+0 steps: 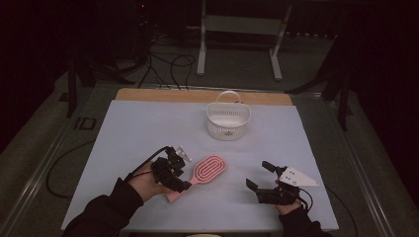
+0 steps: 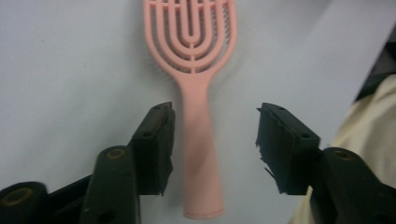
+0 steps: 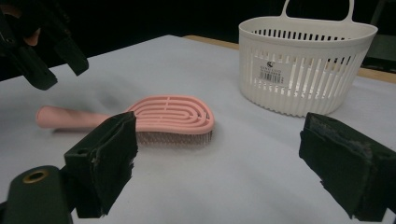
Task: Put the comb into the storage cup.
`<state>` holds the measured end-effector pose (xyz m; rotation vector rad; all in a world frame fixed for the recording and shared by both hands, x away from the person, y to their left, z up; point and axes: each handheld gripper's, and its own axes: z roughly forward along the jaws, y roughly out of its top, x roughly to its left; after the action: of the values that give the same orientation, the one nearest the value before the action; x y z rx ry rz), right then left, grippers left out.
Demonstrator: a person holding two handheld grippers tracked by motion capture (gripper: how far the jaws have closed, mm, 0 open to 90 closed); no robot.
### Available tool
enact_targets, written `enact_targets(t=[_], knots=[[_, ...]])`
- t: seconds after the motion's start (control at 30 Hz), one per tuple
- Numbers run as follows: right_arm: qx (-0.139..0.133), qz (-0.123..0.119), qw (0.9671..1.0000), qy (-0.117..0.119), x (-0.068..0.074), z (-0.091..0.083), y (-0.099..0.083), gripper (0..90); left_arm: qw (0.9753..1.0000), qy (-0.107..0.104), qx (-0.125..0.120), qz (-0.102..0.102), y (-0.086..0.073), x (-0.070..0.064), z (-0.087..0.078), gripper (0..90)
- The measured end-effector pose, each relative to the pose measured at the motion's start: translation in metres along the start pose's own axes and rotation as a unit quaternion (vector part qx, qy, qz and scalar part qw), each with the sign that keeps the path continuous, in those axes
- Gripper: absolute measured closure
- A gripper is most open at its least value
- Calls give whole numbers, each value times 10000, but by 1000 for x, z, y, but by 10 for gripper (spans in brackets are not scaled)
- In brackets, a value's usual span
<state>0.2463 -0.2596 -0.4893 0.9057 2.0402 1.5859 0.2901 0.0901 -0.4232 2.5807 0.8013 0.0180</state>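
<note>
Hairbrush: pink, flat on the pale sheet near its front edge, bristles down.
Left gripper: poised over the handle end, jaws apart, one on each side of the handle; handle closer to the left jaw, whether touching cannot be told.
Hairbrush axis: long axis slanted in the high view, handle toward the person and the left, slotted head toward the far right.
Right gripper: well apart from the brush on the right, jaws wide apart, holding nothing.
Basket: white, slotted, upright, handle raised, beyond the brush toward the far edge.
Open room: bare sheet between brush head and basket, and between the two grippers; front edge close behind the handle.
</note>
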Motion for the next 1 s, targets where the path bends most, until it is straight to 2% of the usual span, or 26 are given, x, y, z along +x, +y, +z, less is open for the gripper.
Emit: enact_targets(t=[0.1,0.2,0.3,0.37,0.47,0.6,0.77,0.83,0.87,0.9,0.97,1.0], knots=[[20,38,10000,-15,0,0,0,112,10000,12,65,16,1,0,3,360],[10,22,10000,-11,0,0,0,112,9992,-8,346,204,4,-3,10,234],[27,48,10000,-15,-1,1,-1,112,9989,-46,420,186,4,-3,14,124],[34,29,10000,-19,-1,0,-1,112,9986,-112,485,171,6,-3,18,5],[22,45,10000,-33,-1,0,-1,112,9978,-208,602,206,7,-3,23,5],[31,31,10000,-51,-1,0,-1,112,9972,-151,699,232,8,-3,30,4],[40,24,10000,-56,-1,0,-1,112,9967,-202,762,210,9,0,36,4],[46,46,10000,-50,-1,1,-1,112,9967,-173,781,161,10,2,39,4],[64,27,10000,-53,-1,1,-1,112,9968,-182,783,52,11,4,41,5],[64,27,10000,-53,-1,1,-1,112,9968,-182,783,52,11,4,41,4],[64,30,10000,-52,-1,1,-1,112,9966,-198,789,-145,14,9,46,4],[62,39,10000,-55,-1,1,-1,112,9964,-204,812,-148,14,11,47,5]])
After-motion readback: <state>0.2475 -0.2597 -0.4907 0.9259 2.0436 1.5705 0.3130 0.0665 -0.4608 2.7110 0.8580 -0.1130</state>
